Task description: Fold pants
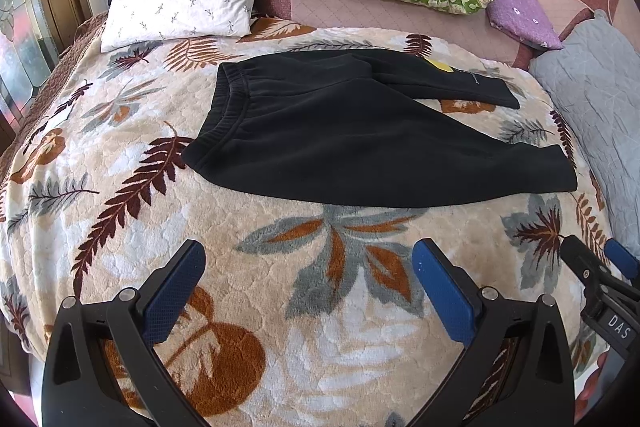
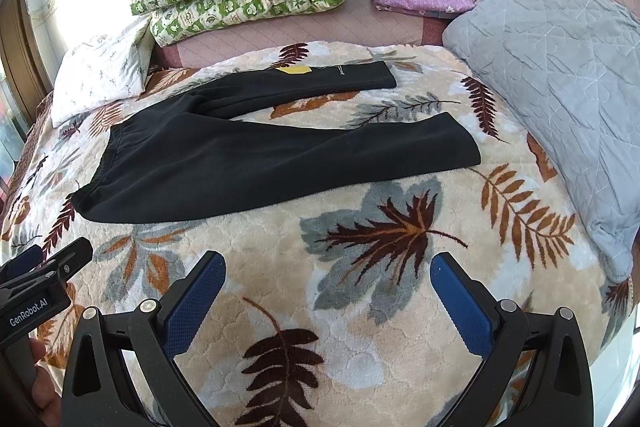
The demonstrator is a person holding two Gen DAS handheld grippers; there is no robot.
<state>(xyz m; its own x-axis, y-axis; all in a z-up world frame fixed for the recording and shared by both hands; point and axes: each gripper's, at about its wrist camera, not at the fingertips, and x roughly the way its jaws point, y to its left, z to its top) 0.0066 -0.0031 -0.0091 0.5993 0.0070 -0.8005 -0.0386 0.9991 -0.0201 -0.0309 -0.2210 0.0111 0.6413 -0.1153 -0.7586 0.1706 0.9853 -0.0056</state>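
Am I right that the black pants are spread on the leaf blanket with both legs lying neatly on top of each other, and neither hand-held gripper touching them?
Not quite: the black pants have their legs splayed apart in a V, with leaf blanket showing between them, as the right wrist view shows. The rest holds: neither hand-held gripper touches them.

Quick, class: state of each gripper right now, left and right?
Left gripper: jaws open, holding nothing, above the blanket.
Right gripper: jaws open, holding nothing, short of the black pants.

Black pants (image 2: 248,155) — flat on blanket (image 2: 360,307).
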